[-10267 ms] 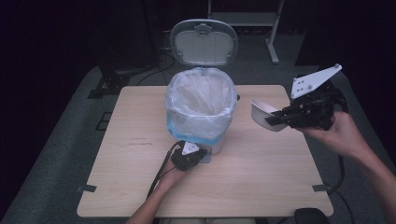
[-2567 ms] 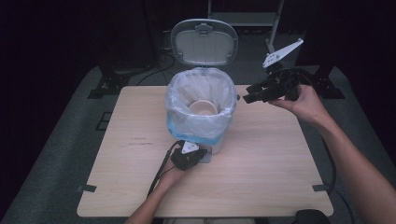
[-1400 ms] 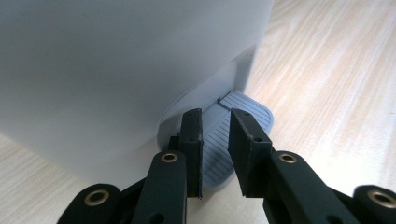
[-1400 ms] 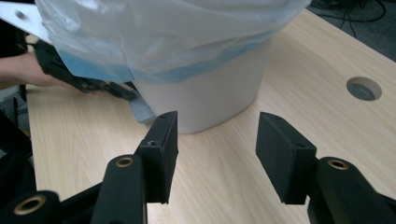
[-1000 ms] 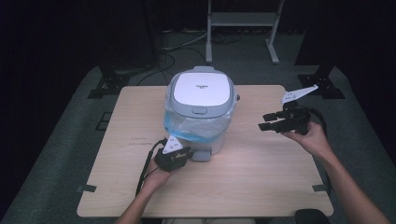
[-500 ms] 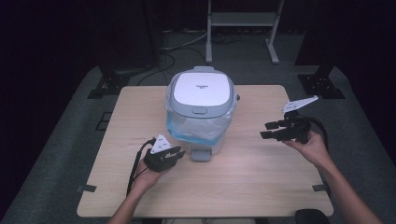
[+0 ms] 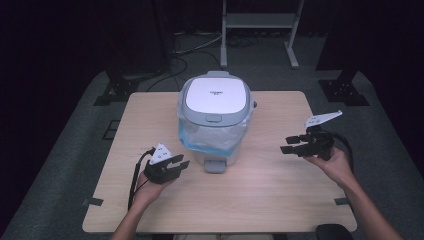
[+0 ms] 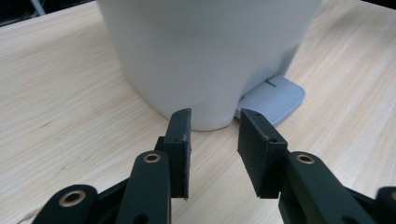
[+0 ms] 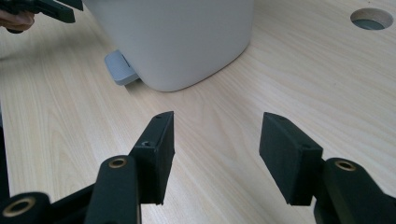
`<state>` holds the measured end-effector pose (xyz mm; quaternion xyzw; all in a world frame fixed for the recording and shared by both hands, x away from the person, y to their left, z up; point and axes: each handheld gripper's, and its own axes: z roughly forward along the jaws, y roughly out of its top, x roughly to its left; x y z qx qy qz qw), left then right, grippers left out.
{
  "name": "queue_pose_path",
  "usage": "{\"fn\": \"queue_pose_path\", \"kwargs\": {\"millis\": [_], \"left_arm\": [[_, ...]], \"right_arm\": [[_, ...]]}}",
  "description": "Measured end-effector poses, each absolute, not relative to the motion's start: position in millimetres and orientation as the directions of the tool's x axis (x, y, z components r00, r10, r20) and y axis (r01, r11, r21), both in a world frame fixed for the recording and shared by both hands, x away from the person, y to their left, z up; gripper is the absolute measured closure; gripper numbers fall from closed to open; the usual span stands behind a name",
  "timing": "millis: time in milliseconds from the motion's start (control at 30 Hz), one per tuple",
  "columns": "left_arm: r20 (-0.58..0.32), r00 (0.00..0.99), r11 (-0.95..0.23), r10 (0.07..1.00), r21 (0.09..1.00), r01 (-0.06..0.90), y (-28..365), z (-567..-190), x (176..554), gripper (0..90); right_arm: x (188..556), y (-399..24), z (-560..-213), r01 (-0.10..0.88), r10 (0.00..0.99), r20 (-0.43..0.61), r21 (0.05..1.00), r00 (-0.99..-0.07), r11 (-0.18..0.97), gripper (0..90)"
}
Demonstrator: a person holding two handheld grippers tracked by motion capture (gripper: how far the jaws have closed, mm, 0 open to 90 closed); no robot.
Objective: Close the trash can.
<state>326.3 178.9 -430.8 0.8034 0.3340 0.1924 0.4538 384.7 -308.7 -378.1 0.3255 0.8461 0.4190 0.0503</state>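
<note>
Pedal bin (image 7: 216,117) sits mid-table toward far edge, lid down since pedal (image 7: 215,165) is free. Left gripper (image 7: 172,166) jaws just opening, empty, beside pedal; right gripper (image 7: 292,145) wide, empty, near right edge.

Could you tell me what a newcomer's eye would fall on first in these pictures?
Most likely the white pedal bin in the middle of the wooden table, lid shut, blue liner showing beneath it and grey pedal facing the person. Then the left gripper and right gripper, flanking it, both open and empty.
</note>
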Motion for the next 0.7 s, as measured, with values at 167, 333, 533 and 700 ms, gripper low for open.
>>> {"fn": "queue_pose_path", "kwargs": {"millis": [167, 333, 533, 700], "left_arm": [[0.000, 0.686, -0.350, 0.728, 0.861, 0.370, 189, -433, 325, 61.9], [-0.002, 0.669, -0.335, 0.743, 0.864, 0.375, 196, -434, 323, 59.4], [0.000, 0.658, -0.330, 0.753, 0.865, 0.378, 202, -435, 321, 56.0], [-0.010, 0.647, -0.313, 0.763, 0.869, 0.383, 206, -436, 320, 52.9]], "right_arm": [[380, -313, -386, 0.518, 0.607, 0.187, 0.739, -0.773, 0.431, 43.4], [376, -318, -393, 0.530, 0.617, 0.201, 0.741, -0.761, 0.412, 43.3], [372, -323, -400, 0.539, 0.630, 0.207, 0.743, -0.749, 0.397, 43.2], [368, -327, -406, 0.540, 0.634, 0.205, 0.743, -0.745, 0.395, 42.5]]}}
